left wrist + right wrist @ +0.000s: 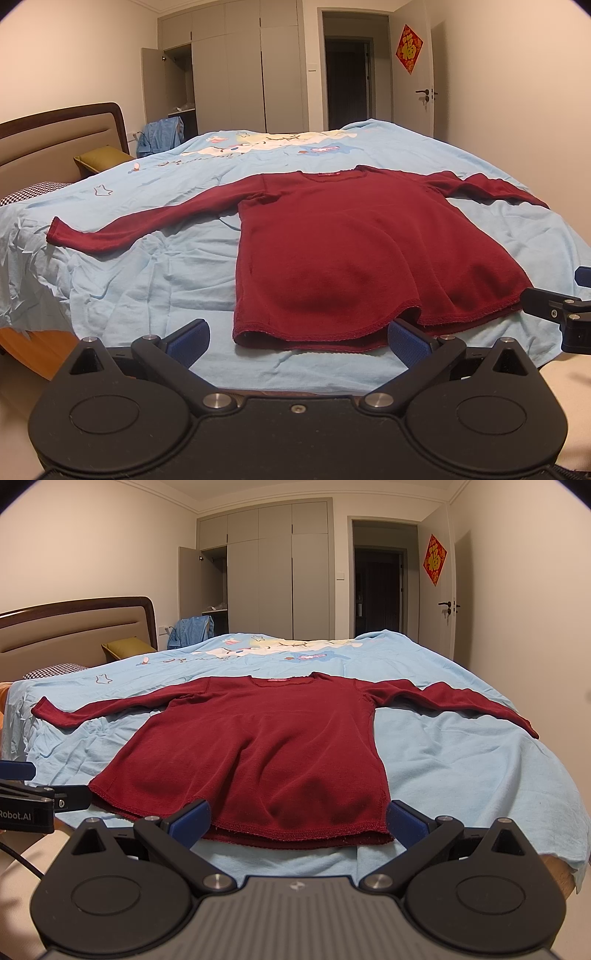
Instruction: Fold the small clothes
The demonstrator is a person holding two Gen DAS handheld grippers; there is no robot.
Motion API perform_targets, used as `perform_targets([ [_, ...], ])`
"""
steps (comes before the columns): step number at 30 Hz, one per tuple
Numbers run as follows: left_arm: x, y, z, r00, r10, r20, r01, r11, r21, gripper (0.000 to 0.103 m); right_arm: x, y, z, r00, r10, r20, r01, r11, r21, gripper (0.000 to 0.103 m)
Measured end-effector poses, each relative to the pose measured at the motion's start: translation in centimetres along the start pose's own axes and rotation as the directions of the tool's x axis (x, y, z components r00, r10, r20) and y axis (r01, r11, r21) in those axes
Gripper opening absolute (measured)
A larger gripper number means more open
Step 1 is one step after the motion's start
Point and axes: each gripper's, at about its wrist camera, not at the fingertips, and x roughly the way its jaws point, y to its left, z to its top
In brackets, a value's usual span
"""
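Bed (pixel 155 266) is filling both of my views, its light blue sheet (pixel 461 760) lying wrinkled and hanging over the near edge. A wardrobe (pixel 273 576) is standing along the far wall with one door swung open, and a headboard (pixel 55 136) is running along the bed's left edge. A dark red shirt (pixel 351 251) is lying flat on the sheet near the near edge, its hem toward me, its neck pointing to the far edge and both sleeves spreading out sideways, the left one reaching toward the bed's left edge. An olive pillow (pixel 99 158) is sitting beside the headboard, and a red paper hanging (pixel 435 559) is showing on the door at the far right.

I am holding the left gripper (pixel 297 341) just short of the hem's left part, its blue fingers (pixel 190 341) spread wide apart with nothing between them; the right-hand finger is sitting right at the hem, though I cannot tell whether it is touching. I am holding the right gripper (pixel 297 821) at the hem's right part, fingers (pixel 406 821) likewise wide apart and straddling the hem's width without clamping it.
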Motion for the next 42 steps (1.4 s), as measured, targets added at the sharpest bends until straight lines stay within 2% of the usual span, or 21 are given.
perform_targets([
  [21, 0.3, -0.5, 0.0, 1.000, 0.007, -0.027, -0.006, 1.000, 0.014, 0.102, 0.3, -0.2, -0.2, 1.000, 0.015, 0.002, -0.015, 1.000, 0.011, 0.103],
  [27, 1.0, -0.2, 0.2, 0.998, -0.004, -0.055, 0.005, 1.000, 0.004, 0.102, 1.2, -1.3, 0.6, 0.994, 0.102, -0.033, -0.100, 0.994, 0.048, 0.103],
  [31, 2.6, 0.4, 1.1, 0.995, -0.040, -0.089, 0.038, 0.999, -0.021, 0.102, 2.3, -2.4, 2.2, 0.992, 0.121, -0.033, -0.119, 0.992, 0.048, 0.103],
  [35, 5.0, 1.2, 2.7, 0.991, -0.062, -0.117, 0.055, 0.997, -0.059, 0.102, 4.4, -4.7, 4.0, 0.995, 0.092, -0.032, -0.089, 0.992, 0.093, 0.103],
  [42, 9.1, 1.9, 6.6, 0.995, -0.029, -0.092, 0.023, 0.998, -0.066, 0.102, 8.0, -10.6, 5.8, 0.999, -0.002, -0.039, 0.011, 0.975, 0.224, 0.103],
])
